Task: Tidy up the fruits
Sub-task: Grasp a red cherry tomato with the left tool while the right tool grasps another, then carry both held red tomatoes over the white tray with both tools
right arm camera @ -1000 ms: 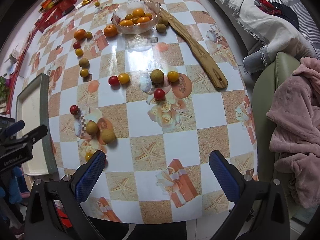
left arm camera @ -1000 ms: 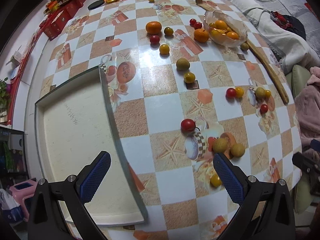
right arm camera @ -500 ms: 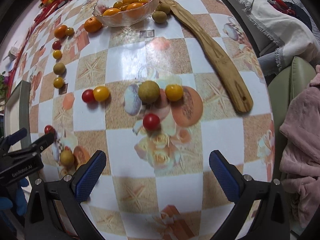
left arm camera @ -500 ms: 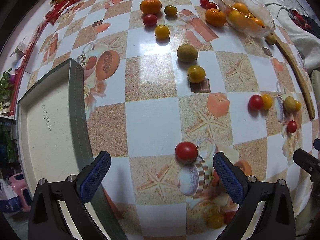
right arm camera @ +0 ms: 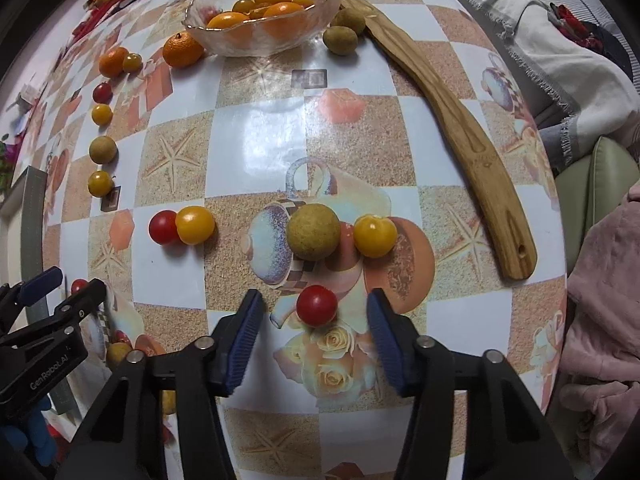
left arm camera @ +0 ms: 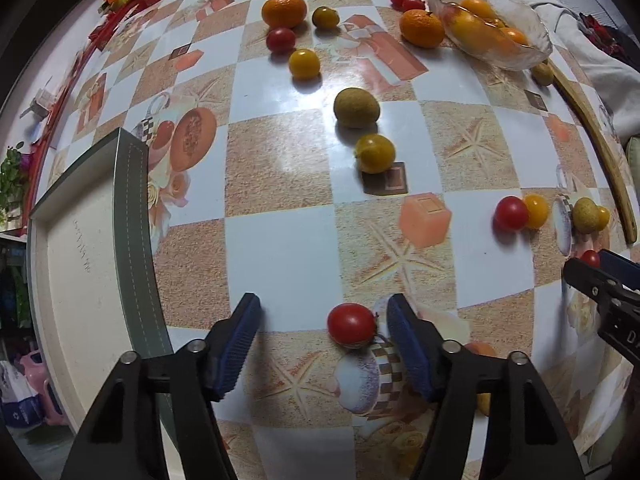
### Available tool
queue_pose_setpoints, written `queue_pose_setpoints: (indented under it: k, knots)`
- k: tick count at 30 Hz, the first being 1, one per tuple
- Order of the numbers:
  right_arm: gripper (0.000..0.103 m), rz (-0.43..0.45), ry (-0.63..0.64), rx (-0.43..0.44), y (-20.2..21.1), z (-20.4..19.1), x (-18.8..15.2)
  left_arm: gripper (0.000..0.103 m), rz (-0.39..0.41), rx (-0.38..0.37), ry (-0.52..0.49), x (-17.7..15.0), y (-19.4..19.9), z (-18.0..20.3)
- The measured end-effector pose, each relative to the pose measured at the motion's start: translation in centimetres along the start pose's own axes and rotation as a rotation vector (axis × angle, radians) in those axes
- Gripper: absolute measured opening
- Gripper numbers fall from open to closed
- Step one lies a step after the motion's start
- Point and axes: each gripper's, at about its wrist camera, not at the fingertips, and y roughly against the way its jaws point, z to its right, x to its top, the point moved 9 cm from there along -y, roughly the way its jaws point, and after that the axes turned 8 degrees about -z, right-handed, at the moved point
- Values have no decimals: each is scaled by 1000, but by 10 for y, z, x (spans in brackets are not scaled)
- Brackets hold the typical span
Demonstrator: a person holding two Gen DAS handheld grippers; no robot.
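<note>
Checkered worktop [left arm camera: 280, 248] carrying scattered fruit under both of your grippers.

Your left gripper [left arm camera: 324, 320] is closing its jaws around a red tomato [left arm camera: 351, 325], nearly touching the right-hand pad; your right gripper [right arm camera: 314, 312] is closing around another red tomato [right arm camera: 317, 305], neither pad pressing yet.

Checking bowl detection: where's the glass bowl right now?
The glass bowl sits at the table's far end, top centre of the right wrist view, holding orange fruit. A mandarin lies at its left and the wooden paddle runs along its right.
</note>
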Motion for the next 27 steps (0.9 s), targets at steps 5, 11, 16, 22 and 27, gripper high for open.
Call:
queue_pose_setpoints:
  k: [5, 11, 16, 22, 27]
  knots:
    - [20, 12, 0, -4, 3, 2, 4, 25, 15, -64, -49, -3, 5, 26]
    - [21, 7, -36, 71, 9, 7, -5, 25, 16, -175, -20, -6, 13, 23]
    - [21, 12, -28, 131, 21, 0, -12, 25, 42, -200, 14, -11, 30, 3]
    - [21, 21, 2, 175, 33, -20, -15, 25, 71, -197, 42, -21, 45, -26]
    - [21, 24, 68, 192, 43, -54, -19, 25, 85, -197, 100, -41, 50, -59]
